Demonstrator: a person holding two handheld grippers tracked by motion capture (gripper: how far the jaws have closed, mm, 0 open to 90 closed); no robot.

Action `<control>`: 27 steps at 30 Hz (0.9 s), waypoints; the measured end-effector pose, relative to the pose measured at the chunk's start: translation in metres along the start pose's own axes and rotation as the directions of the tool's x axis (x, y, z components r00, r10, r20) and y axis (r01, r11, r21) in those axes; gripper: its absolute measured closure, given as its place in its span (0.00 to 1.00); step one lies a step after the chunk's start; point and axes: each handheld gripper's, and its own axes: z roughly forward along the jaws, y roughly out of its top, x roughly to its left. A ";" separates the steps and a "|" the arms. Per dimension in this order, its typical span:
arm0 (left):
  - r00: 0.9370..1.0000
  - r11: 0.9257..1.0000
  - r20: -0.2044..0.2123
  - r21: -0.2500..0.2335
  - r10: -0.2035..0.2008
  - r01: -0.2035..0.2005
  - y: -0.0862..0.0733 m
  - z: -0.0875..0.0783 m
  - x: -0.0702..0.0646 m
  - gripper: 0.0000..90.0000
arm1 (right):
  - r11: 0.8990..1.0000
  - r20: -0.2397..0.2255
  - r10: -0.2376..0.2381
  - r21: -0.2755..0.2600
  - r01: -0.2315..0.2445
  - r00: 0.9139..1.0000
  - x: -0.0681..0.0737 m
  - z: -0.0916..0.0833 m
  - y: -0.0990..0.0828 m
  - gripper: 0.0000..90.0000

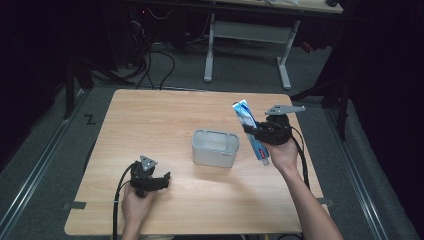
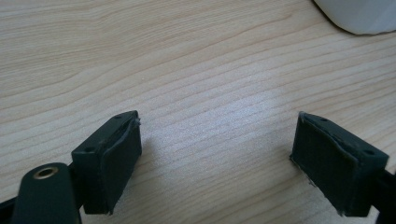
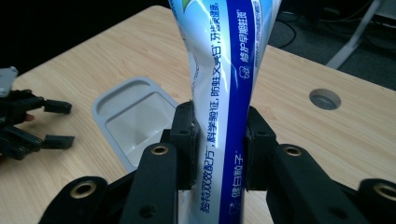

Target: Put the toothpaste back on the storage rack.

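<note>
The right gripper (image 1: 256,131) pinched one blue-and-white tube (image 1: 251,131) at mid-length, held clear above the counter (image 1: 165,115) just right of the grey box (image 1: 215,148). The tube's long axis ran steeply, its flat crimped end up and away from the person, its lower end down near the hand; in the right gripper view the tube (image 3: 229,93) rose between the pressed-in pads with the open box (image 3: 133,119) down to its left. The box lay left of the tube and nearer the right hand than the left. The left gripper (image 1: 162,181) sat low, left of the box and nearer the person, jaws spread over bare wood (image 2: 196,70), holding nothing. Counted: one tube, one box, two grippers.
</note>
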 end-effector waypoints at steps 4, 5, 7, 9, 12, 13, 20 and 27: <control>1.000 1.000 0.000 -0.001 0.001 -0.001 0.000 0.000 0.000 0.18 | 1.000 -0.020 -0.005 -0.011 0.005 1.000 0.002 0.001 0.002 0.79; 1.000 1.000 0.000 0.000 0.001 -0.001 0.000 0.000 0.000 0.18 | 1.000 -0.023 -0.002 -0.014 0.002 1.000 0.002 0.001 0.002 0.79; 1.000 1.000 0.001 0.000 0.001 -0.001 0.000 0.000 0.000 0.18 | 1.000 -0.032 0.000 -0.021 -0.001 0.999 0.001 0.002 0.003 0.79; 1.000 1.000 0.001 0.000 0.001 -0.001 0.000 0.000 0.000 0.18 | 1.000 -0.032 -0.009 -0.023 0.008 0.999 0.002 0.002 0.006 0.79; 1.000 1.000 0.000 -0.001 0.001 -0.001 0.000 0.000 0.000 0.18 | 0.999 -0.046 -0.015 -0.031 0.013 0.999 0.005 0.003 0.009 0.79; 1.000 1.000 0.000 0.000 0.002 -0.002 0.000 0.000 0.000 0.18 | 0.999 -0.047 -0.022 -0.035 0.020 0.999 0.005 0.003 0.011 0.79; 1.000 1.000 0.001 0.000 0.004 -0.004 -0.001 -0.001 -0.001 0.18 | 0.998 -0.065 -0.044 -0.057 0.040 0.997 0.012 0.007 0.021 0.79; 1.000 1.000 0.002 0.000 0.005 -0.005 -0.001 -0.001 -0.001 0.18 | 0.996 -0.089 -0.041 -0.082 0.034 0.995 0.016 0.015 0.031 0.79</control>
